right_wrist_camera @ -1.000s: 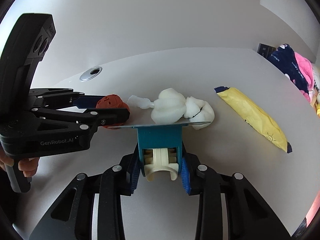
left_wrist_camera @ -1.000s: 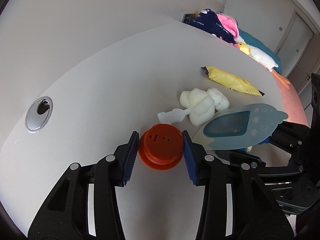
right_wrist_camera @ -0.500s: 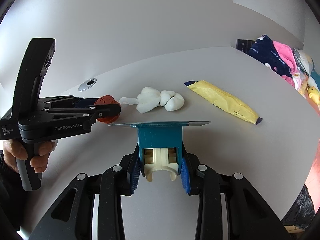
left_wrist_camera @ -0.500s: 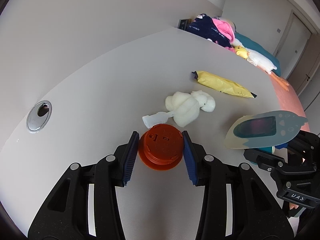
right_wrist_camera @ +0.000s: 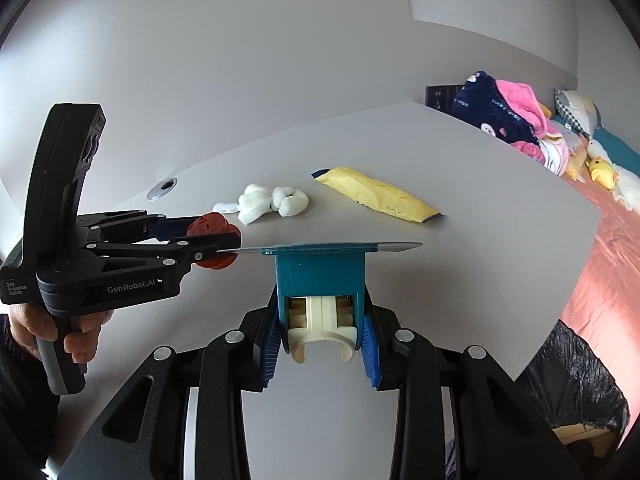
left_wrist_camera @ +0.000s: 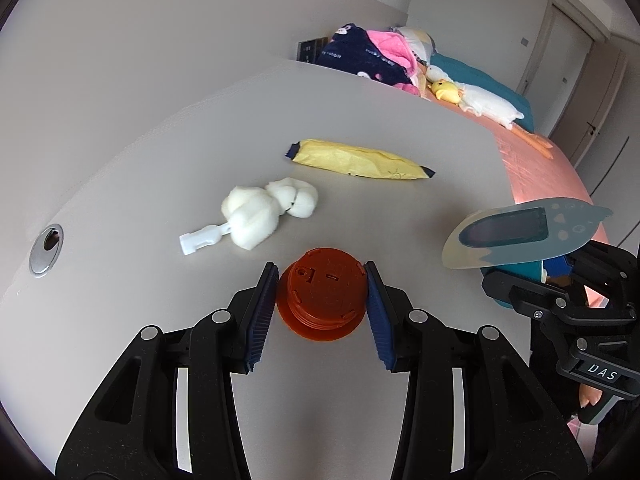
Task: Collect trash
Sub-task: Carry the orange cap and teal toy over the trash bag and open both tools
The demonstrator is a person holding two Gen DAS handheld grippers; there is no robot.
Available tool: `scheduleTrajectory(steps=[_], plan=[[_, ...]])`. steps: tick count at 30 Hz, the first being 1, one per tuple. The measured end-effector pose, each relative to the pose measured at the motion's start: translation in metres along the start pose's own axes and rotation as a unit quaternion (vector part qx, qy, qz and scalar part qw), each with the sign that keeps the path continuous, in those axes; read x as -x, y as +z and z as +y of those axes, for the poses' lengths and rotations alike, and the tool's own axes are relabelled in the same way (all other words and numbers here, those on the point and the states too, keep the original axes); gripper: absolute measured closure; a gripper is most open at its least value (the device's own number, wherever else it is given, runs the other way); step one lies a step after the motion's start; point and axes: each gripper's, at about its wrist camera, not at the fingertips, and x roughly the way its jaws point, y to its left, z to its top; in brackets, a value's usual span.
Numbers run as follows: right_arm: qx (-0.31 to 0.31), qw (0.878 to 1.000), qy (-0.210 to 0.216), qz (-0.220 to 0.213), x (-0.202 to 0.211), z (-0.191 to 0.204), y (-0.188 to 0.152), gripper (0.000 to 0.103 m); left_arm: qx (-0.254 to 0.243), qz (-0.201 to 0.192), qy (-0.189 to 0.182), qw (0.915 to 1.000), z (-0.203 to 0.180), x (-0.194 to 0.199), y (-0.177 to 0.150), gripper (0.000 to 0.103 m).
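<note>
You've got the left claw [left_wrist_camera: 322, 302] clamped on the orange cap [left_wrist_camera: 322, 300] and the right claw [right_wrist_camera: 320, 344] on the teal gadget [right_wrist_camera: 320, 280], w/ the bin bag [right_wrist_camera: 576, 380] off the table edge, so a loosened squeeze drops either short.

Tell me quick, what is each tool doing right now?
Left tool: closed on the orange cap.
Right tool: closed on the teal gadget with a flat plate on top.

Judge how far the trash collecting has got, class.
Done: nothing visibly binned yet. In hand: the left tool grips an orange cap; the right tool grips a teal gadget. Left: the white wad and yellow wrapper lie on the table; bin nearby.
</note>
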Motion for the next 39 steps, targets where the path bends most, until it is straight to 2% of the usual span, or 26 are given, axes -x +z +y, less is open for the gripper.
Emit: scheduleTrajectory(steps=[22, 39], plan=[[-0.050, 0.997, -0.046, -0.033, 0.075, -0.053, -0.042, 0.067, -0.065, -0.003, -0.051, 0.9966, -0.099, 0.008, -0.002, 0.060], [-0.101, 0.989, -0.092, -0.062, 0.133, -0.098, -0.073, 0.067, -0.122, -0.002, -0.095, 0.9879, -0.178, 0.012, -0.006, 0.060]])
